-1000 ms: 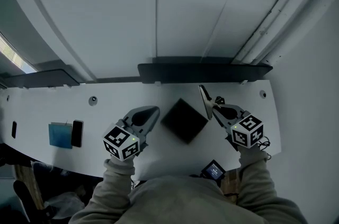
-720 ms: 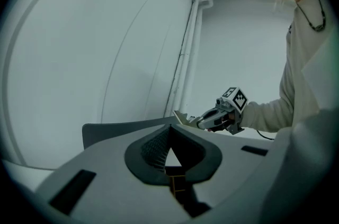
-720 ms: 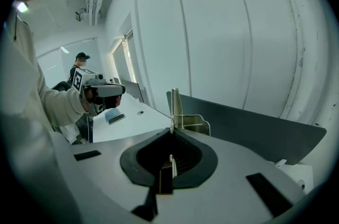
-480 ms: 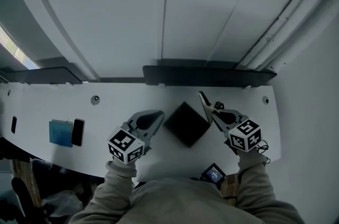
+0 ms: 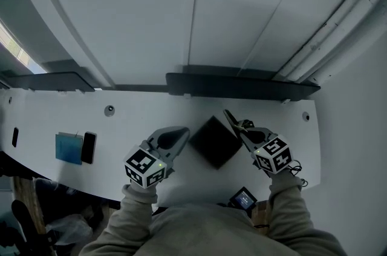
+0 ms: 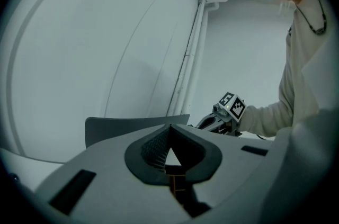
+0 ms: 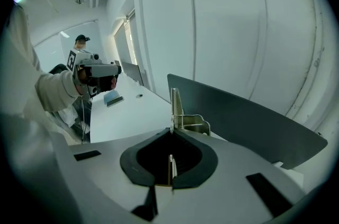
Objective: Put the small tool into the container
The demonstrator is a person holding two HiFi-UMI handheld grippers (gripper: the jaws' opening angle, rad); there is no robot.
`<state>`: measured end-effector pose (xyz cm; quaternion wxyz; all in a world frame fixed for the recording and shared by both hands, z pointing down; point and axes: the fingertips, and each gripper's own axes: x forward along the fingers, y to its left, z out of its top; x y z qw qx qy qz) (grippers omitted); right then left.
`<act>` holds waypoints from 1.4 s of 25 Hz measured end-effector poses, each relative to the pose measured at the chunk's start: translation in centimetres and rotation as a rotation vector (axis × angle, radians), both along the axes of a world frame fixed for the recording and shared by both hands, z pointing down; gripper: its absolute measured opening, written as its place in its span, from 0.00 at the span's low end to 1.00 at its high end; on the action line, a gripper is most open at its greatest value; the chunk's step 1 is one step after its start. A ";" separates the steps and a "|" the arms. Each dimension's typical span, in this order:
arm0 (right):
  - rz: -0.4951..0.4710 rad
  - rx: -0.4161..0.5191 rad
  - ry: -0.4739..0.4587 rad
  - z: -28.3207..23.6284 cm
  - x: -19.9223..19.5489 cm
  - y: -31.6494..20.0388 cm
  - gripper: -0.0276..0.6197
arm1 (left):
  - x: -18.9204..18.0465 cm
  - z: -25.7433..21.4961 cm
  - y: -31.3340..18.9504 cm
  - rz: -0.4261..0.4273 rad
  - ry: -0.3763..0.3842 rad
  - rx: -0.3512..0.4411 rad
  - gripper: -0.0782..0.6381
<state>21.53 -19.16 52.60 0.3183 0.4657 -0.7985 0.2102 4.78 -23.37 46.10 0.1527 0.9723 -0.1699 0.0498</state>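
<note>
Pale wall panels run behind a white table (image 5: 151, 118) with a long dark rail (image 5: 242, 85) along its far edge. Black square container (image 5: 213, 141) sits mid-table, open side up as far as can be judged, between the two grippers.

Left gripper (image 5: 183, 131) lies just left of the container. Its jaws are together with nothing between them, tips meeting in its own view (image 6: 169, 128). No shift from a second ago.

Right gripper (image 5: 242, 128) is clamped on the small metal tool (image 5: 231, 119), a thin flat strip with a bracket, standing up out of the shut jaws (image 7: 170, 132) in its own view (image 7: 175, 105). Against the earlier frames this gripper has sunk and tipped forward. The tool's free end is now near the container's right corner, not yet over the opening.

Reading: carry phase nearly done; still needed are a short reach over the rim, then release.

Far left on the table: blue pad (image 5: 68, 148) and a dark phone (image 5: 89, 147), side by side.
</note>
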 end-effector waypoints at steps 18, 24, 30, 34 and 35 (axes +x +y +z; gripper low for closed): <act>-0.042 -0.183 0.037 6.7 -0.9 -1.0 0.08 | -2.9 2.1 0.4 -0.077 0.002 -0.058 0.11; -0.055 -0.227 0.058 8.3 -0.6 -1.1 0.08 | -3.4 2.6 0.7 -0.099 -0.004 -0.068 0.11; -0.063 -0.264 0.061 9.5 -0.5 -1.2 0.08 | -4.0 3.4 1.3 -0.109 -0.017 -0.084 0.11; -0.069 -0.291 0.079 10.3 -0.4 -1.4 0.08 | -4.6 3.3 1.0 -0.126 -0.021 -0.079 0.11; -0.071 -0.298 0.084 10.5 -0.4 -1.4 0.08 | -4.7 3.3 1.0 -0.129 -0.024 -0.078 0.11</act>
